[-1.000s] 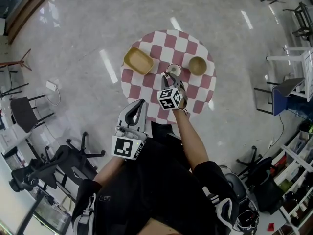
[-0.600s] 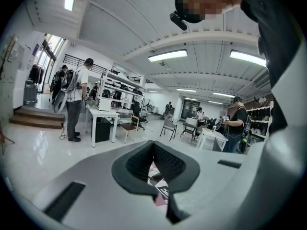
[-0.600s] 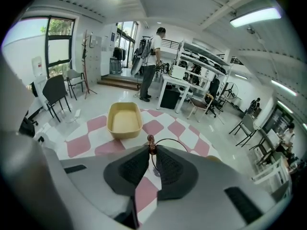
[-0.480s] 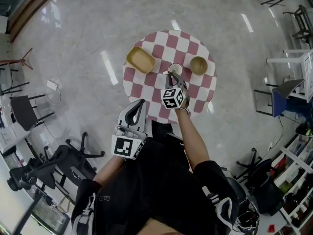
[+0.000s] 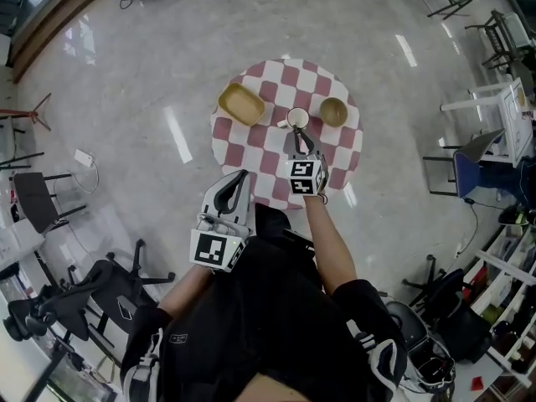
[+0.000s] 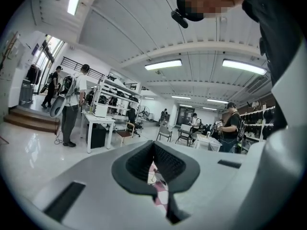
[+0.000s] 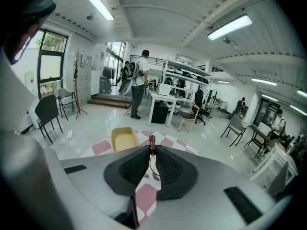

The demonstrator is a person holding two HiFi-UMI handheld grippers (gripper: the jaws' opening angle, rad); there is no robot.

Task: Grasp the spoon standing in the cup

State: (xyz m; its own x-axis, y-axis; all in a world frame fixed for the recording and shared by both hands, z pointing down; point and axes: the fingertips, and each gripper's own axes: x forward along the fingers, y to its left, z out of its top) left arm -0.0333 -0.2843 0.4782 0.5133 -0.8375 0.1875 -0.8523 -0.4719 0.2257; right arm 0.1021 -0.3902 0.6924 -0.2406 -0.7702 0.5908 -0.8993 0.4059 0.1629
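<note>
A white cup (image 5: 297,118) stands mid-table between two dishes. My right gripper (image 5: 299,136) sits just on the near side of the cup, pointing at it. In the right gripper view the jaws of the right gripper (image 7: 152,150) stand almost together, with the brown handle tip of the spoon (image 7: 152,141) pinched between the fingertips. The cup's rim shows faintly in the gap below. My left gripper (image 5: 240,177) hangs off the table's near left edge, shut and holding nothing; in its own view the left gripper (image 6: 154,147) points out over the room.
The round table (image 5: 335,151) has a red and white checked cloth. On it are a yellow rectangular dish (image 5: 241,104) at the left, also visible as the yellow dish (image 7: 123,138), and a round tan bowl (image 5: 333,111) at the right. Chairs, desks and people stand around on the shiny floor.
The right gripper has drawn back slightly from over the cup toward the person, with its jaws closing in on the spoon handle. The left gripper has stayed where it was.
</note>
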